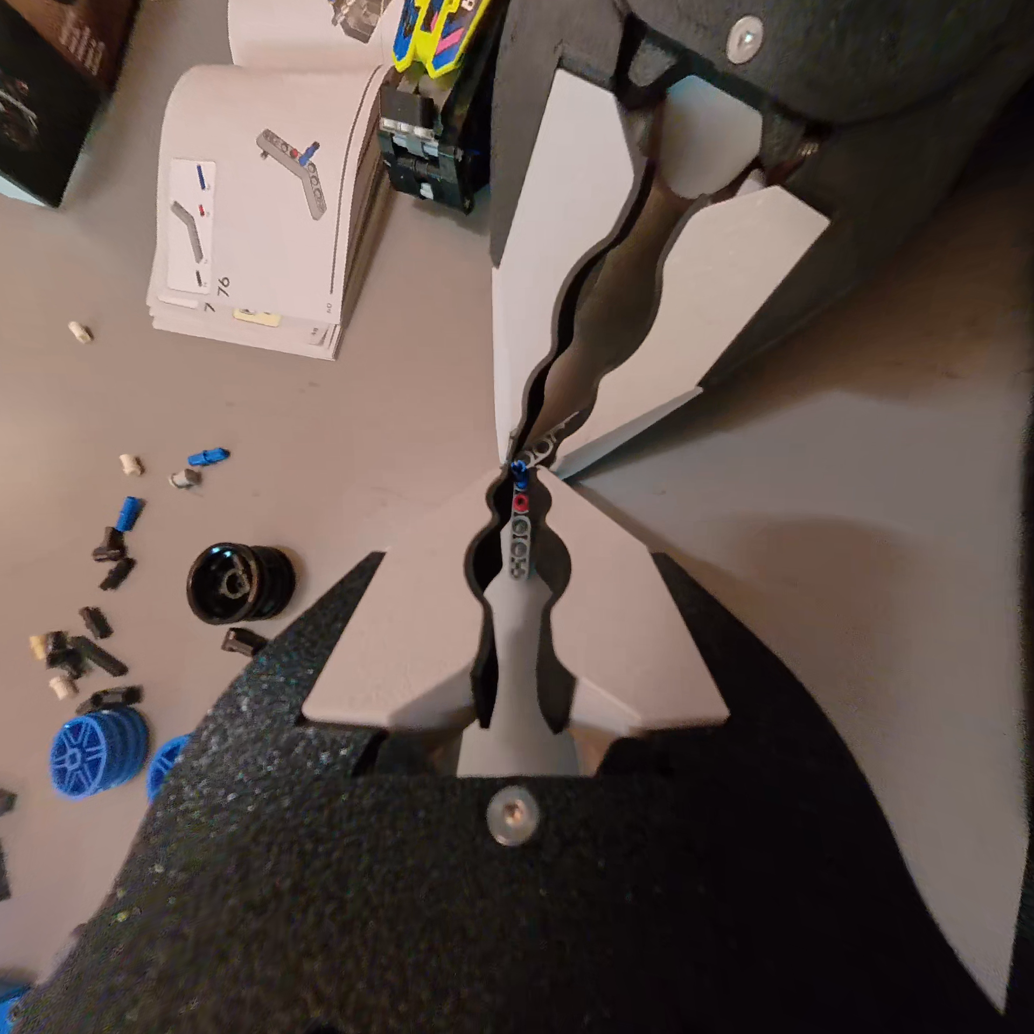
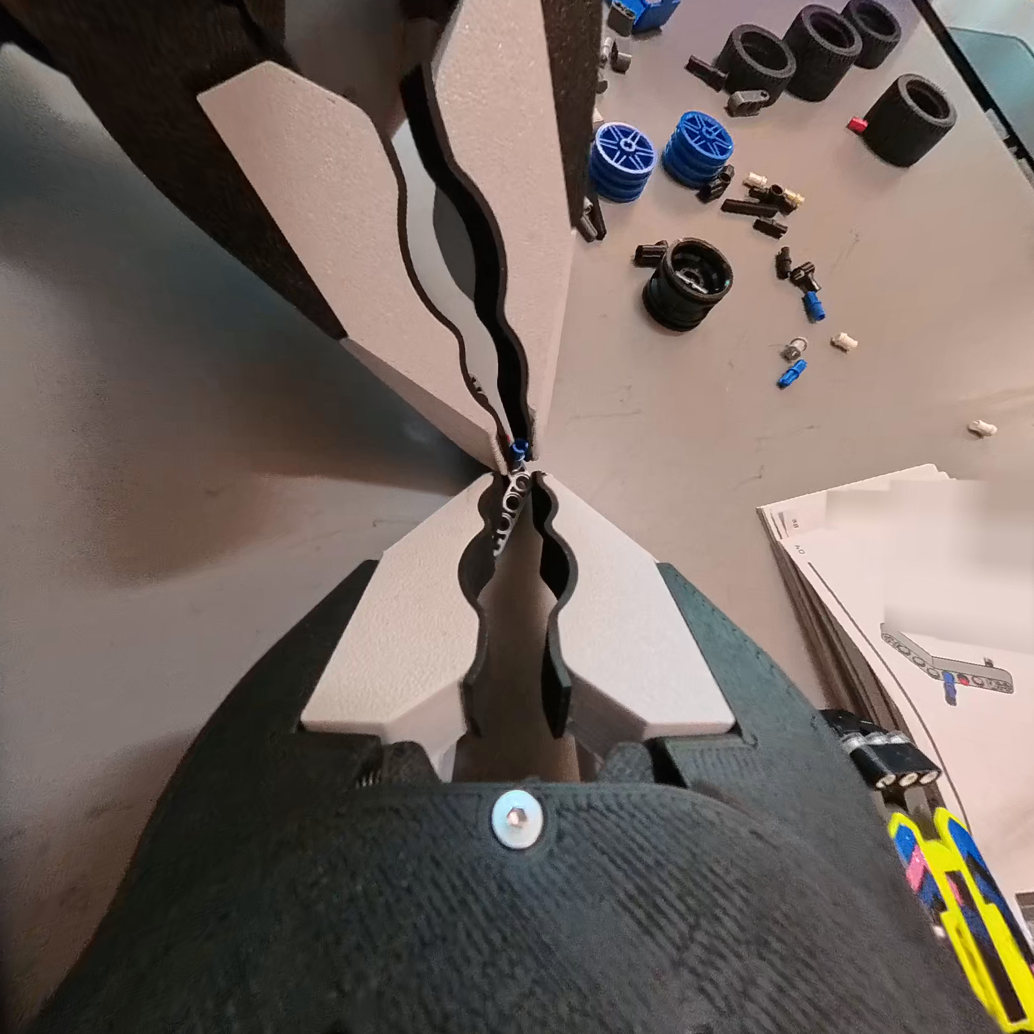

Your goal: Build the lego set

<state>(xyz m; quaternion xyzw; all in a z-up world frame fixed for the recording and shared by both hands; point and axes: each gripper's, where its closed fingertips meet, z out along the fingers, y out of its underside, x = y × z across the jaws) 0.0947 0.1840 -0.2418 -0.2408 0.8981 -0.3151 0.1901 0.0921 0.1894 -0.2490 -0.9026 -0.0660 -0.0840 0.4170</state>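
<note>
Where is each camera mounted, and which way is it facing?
Left wrist view: sits on the left gripper, facing forward and down at the grey table; its jaws clamp a grey angled plastic beam with holes.
Right wrist view: sits on the right gripper, facing back at the left one, holding the beam's other arm.
Shared: the beam, the blue pin in it, black wheel hub, open instruction booklet.

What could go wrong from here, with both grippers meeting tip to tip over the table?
1. The left gripper pinches the blue pin only at its very tips, so a slightly skewed push may make it slip out.
2. The right gripper clamps the grey beam only near its fingertips, so pressure could twist it.
3. A dropped pin could land among the similar loose parts.
</note>
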